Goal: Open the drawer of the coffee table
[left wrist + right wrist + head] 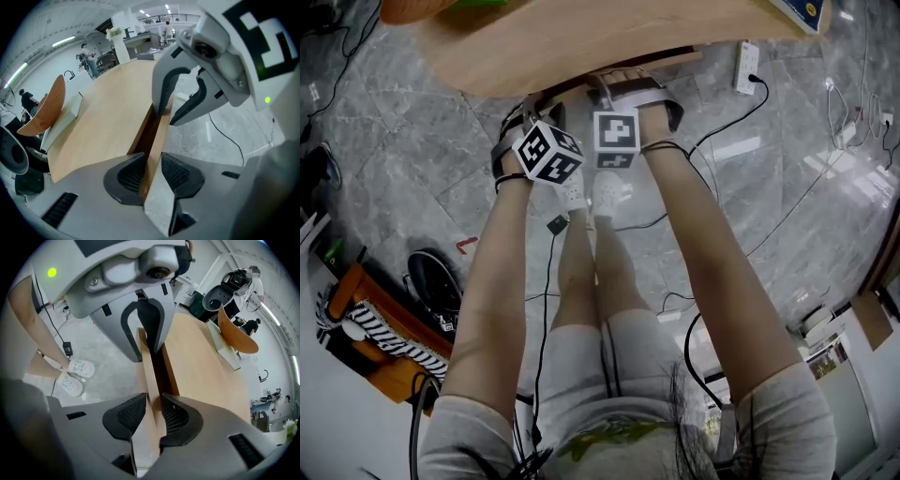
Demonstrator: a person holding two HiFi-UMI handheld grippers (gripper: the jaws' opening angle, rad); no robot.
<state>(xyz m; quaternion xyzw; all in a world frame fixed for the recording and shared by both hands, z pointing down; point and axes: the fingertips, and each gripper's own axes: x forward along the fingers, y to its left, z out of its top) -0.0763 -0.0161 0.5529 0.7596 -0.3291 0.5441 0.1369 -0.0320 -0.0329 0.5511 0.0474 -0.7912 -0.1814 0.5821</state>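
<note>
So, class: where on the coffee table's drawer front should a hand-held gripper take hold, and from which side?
Its top edge, from above. The drawer front is a thin upright panel with no handle visible, and a dark gap parts it from the tabletop, so one jaw fits behind, one outside. The left hand-held gripper straddles it this way.

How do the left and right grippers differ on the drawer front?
In the head view the cube on the left gripper sits corner-on; the cube on the right gripper faces the camera flat. The left gripper's own view shows the tabletop to its left; the right gripper's shows it to the right. Both are shut on the drawer front.
</note>
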